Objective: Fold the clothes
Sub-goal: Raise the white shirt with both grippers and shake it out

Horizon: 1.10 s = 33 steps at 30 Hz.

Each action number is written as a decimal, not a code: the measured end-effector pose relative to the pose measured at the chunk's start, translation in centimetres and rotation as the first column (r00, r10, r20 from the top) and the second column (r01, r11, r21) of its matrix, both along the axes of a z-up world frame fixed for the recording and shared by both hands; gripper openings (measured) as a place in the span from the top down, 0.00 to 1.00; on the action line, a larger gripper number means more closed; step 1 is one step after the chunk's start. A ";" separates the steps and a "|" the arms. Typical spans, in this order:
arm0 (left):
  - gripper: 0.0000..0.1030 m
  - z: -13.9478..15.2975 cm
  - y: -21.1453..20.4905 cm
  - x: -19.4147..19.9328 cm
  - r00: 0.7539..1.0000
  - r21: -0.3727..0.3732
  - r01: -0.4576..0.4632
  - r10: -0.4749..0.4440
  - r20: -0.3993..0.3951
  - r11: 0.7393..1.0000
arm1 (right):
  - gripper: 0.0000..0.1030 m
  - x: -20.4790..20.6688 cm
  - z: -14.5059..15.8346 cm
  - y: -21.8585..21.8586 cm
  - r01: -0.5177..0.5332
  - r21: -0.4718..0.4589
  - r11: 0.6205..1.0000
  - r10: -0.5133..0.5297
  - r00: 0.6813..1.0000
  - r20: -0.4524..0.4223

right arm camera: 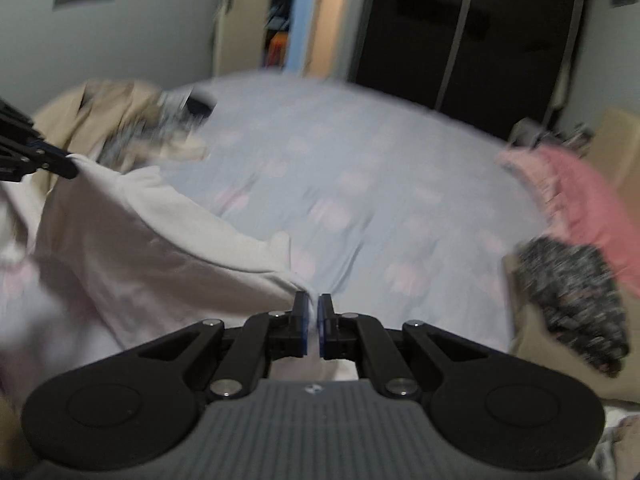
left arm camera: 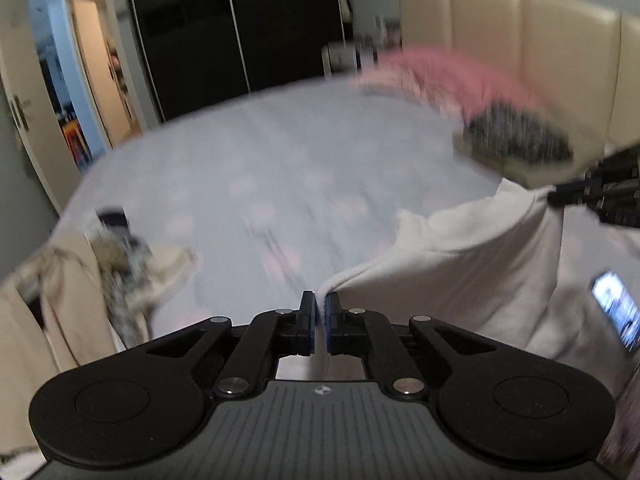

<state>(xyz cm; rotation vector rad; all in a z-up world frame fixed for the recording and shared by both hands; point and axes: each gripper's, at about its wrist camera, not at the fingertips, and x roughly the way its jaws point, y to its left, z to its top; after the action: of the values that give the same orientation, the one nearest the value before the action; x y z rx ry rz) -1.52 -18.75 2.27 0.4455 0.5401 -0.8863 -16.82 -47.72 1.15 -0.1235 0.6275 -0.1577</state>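
A white garment (left arm camera: pixel 480 264) hangs stretched between my two grippers above the bed. My left gripper (left arm camera: pixel 319 300) is shut on one edge of it, the cloth pinched between the blue pads. In the right wrist view the same white garment (right arm camera: pixel 132 240) runs from the left gripper (right arm camera: pixel 70 166) at the left edge down to my right gripper (right arm camera: pixel 313 304), which is shut on its other edge. The right gripper (left arm camera: pixel 554 198) also shows at the right of the left wrist view, pinching the cloth. Both views are blurred.
The bed has a pale blue cover with pink spots (left arm camera: pixel 280 168). A pink garment (right arm camera: pixel 580 196) and a dark speckled one (right arm camera: pixel 576 296) lie on one side, a beige pile (left arm camera: pixel 60 292) on the other. Dark wardrobe doors (left arm camera: pixel 240 20) stand behind the bed, and a lit phone (left arm camera: pixel 616 308) lies at the right.
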 end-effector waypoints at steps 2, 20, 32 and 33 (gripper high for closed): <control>0.98 3.5 0.4 -0.6 0.998 -0.064 0.005 -0.001 0.063 0.998 | 0.95 -1.0 3.3 0.1 0.044 -0.016 0.999 -0.042 0.995 0.090; 0.98 25.4 9.7 -13.9 0.906 -0.518 0.209 0.035 0.421 0.829 | 0.96 -16.7 26.7 9.2 0.322 -0.172 0.931 -0.100 0.678 0.728; 0.98 27.1 10.0 -13.6 0.903 -0.546 0.210 0.053 0.426 0.811 | 0.95 -17.6 30.8 11.3 0.306 -0.190 0.933 -0.028 0.587 0.809; 0.98 26.3 9.4 -12.5 0.916 -0.534 0.191 0.046 0.399 0.824 | 0.95 -16.8 30.3 10.8 0.302 -0.183 0.936 -0.040 0.604 0.796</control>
<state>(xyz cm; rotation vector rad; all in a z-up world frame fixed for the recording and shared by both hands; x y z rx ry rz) -13.99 -9.37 28.58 0.0895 -0.1316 -0.9514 -33.58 -36.94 31.43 -0.2706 -0.2941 -0.4734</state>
